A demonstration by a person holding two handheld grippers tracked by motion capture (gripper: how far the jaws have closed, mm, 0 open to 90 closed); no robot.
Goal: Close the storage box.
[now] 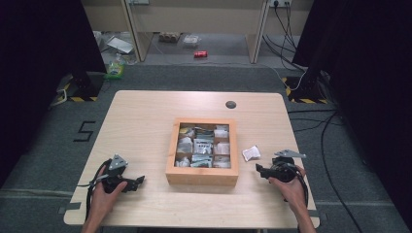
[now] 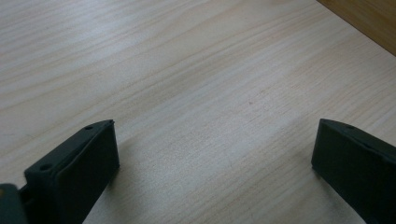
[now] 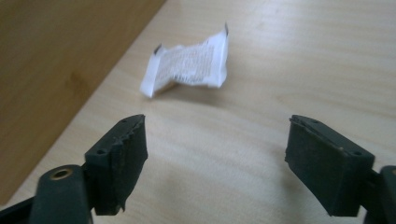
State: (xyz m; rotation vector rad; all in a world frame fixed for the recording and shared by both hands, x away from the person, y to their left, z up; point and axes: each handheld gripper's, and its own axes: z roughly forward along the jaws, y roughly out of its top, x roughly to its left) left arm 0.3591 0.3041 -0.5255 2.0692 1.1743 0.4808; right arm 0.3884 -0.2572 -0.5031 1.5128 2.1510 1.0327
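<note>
Lab recording bay. Pale wooden table stands alone on grey carpet, flanked by black curtains on both sides. Stand feet with yellow-black hazard tape at the table's far corners. Cables run across the floor to wall sockets. A "5" is taped on the carpet left of the table. Loose clutter and a red can lie under a bench at the far wall.
</note>
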